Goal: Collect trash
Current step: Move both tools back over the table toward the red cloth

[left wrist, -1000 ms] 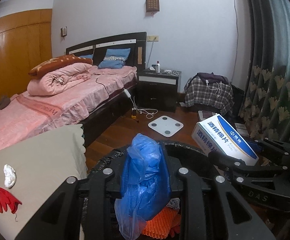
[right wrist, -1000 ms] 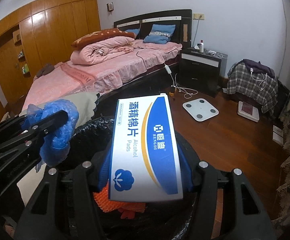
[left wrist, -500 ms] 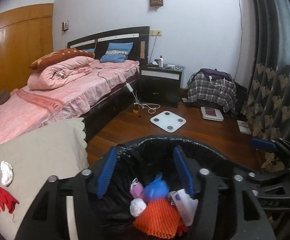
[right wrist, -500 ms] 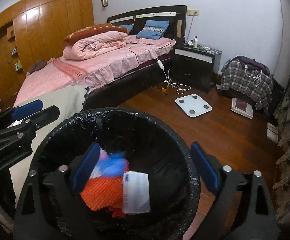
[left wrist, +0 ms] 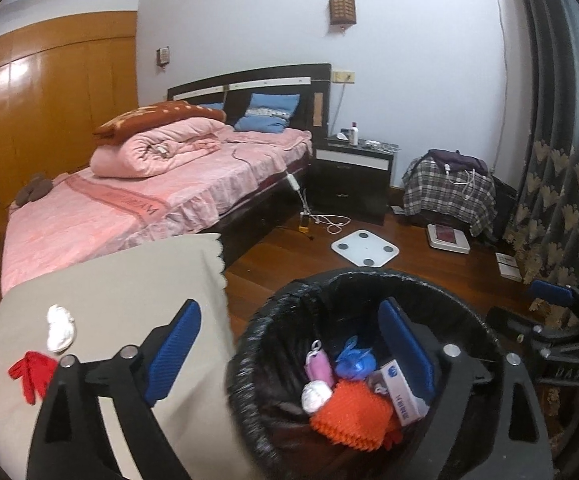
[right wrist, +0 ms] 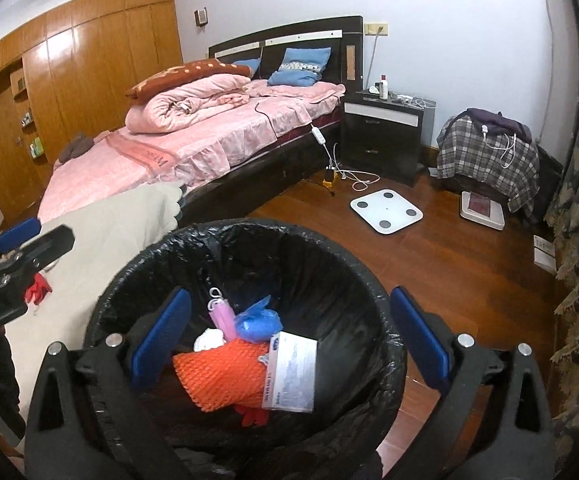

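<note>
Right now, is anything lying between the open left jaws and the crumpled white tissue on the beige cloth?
Nothing visible does. The crumpled white tissue lies on the bare beige cloth ahead-left of the open left gripper; only the red scrap lies beside it.

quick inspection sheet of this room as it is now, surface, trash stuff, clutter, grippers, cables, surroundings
Surface: beige cloth-covered table, left of the bin.
Job's things: black-lined trash bin holds orange foam net, white box, blue plastic bag, pink item and white wad. On the cloth: white crumpled wad and red scrap.
Clutter: two scales on the floor, white scale and second scale.
Grippers: left gripper open, empty; right gripper open, empty, over the bin.
Cables: white cable on the floor by the nightstand.
Surroundings: pink bed, wooden wardrobe, patterned curtain.
</note>
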### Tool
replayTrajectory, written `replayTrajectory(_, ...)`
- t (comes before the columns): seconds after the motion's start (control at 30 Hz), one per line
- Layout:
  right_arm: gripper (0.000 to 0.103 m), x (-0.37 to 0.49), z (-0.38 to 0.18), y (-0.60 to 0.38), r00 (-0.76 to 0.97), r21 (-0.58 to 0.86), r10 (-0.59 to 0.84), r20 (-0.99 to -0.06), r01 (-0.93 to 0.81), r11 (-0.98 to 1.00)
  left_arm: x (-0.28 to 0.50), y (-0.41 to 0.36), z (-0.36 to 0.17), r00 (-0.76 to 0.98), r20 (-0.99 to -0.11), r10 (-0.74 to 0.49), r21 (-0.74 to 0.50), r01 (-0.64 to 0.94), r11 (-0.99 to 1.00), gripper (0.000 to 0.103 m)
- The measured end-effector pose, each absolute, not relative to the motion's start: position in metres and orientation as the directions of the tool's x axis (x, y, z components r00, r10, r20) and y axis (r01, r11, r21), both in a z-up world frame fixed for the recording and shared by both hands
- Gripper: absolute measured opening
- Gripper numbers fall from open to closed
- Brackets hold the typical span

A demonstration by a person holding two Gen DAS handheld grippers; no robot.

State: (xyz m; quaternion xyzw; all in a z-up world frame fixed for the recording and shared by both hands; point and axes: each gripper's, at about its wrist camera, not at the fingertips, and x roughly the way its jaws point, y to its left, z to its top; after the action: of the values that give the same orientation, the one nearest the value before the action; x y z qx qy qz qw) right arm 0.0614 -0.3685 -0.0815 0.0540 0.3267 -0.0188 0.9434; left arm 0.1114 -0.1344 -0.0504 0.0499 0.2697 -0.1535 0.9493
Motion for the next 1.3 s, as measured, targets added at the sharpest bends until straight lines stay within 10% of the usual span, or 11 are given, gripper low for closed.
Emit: replayTrajectory(1.3,0.097,0.136,-0.073,-0.110,0.752,0.065,0.269,-0.602,-0.290,0.955,0.097,0.118,-0.054,0.857,-0.509,0.079,-0.008,-0.096,0.995,0.097)
